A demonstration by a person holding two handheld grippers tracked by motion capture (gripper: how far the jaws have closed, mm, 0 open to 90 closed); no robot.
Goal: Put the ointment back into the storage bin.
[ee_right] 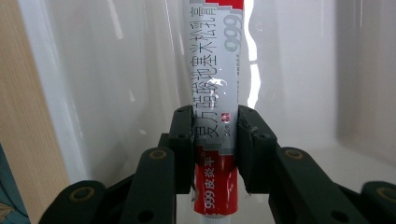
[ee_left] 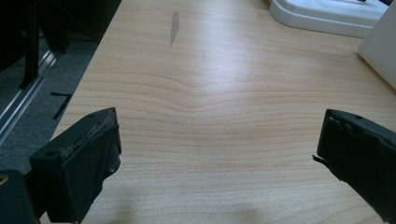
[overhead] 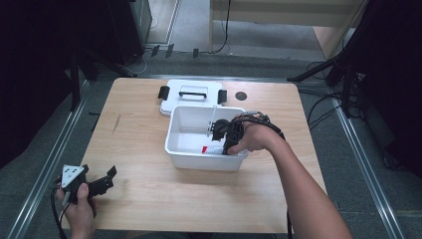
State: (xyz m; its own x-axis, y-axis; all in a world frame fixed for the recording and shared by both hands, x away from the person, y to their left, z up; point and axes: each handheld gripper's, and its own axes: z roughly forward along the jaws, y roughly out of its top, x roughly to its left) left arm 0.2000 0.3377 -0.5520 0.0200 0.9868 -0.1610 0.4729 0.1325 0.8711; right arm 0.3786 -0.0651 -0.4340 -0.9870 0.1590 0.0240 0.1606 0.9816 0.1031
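In the right gripper view the tube (ee_right: 215,79) runs off the frame at twelve o'clock and at six, so neither end shows, and the jaws closed on its sides cover part of its printed text. In the high view the right gripper (overhead: 222,139) and the hand (overhead: 254,139) on it hide most of that tube inside the white bin (overhead: 175,149). In the left gripper view the lid (ee_left: 327,16) is cropped at one o'clock and the bin's wall at three.
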